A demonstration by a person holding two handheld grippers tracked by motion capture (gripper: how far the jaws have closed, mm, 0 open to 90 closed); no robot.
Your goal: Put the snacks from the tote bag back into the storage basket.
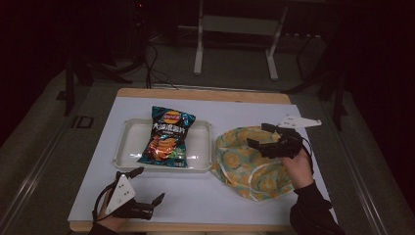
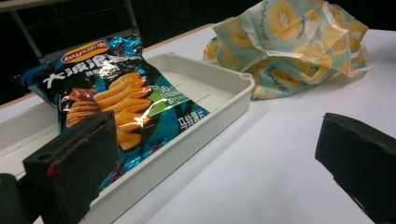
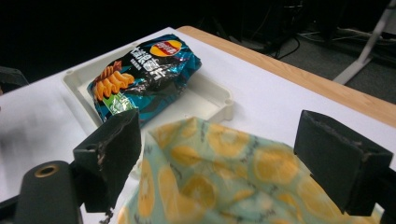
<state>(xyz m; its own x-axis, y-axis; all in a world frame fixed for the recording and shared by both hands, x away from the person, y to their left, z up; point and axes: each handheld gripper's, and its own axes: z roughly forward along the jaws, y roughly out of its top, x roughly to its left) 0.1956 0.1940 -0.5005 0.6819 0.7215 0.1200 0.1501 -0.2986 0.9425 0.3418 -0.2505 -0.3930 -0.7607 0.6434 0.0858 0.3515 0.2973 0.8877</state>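
A dark teal crisp packet (image 1: 166, 137) (image 2: 107, 88) (image 3: 144, 70) lies in a shallow white tray (image 1: 125, 147) (image 2: 224, 93) (image 3: 210, 100) at the table's middle. Right of the tray slumps a pale blue cloth bag with yellow fruit print (image 1: 244, 166) (image 2: 289, 42) (image 3: 224, 182). My right gripper (image 1: 259, 134) (image 3: 233, 158) is open over the bag's far edge, the cloth lying between and below its jaws. Near the front left edge my left gripper (image 1: 149, 184) (image 2: 215, 163) stands open on bare table, pointed toward the tray, with nothing between its jaws.
The white table top (image 1: 205, 196) has a wooden edge (image 1: 205, 94) at the far side. Beyond it stand a white metal frame (image 1: 198, 49) and cables (image 1: 151, 63) on the floor. Bare table lies between the tray and the front edge.
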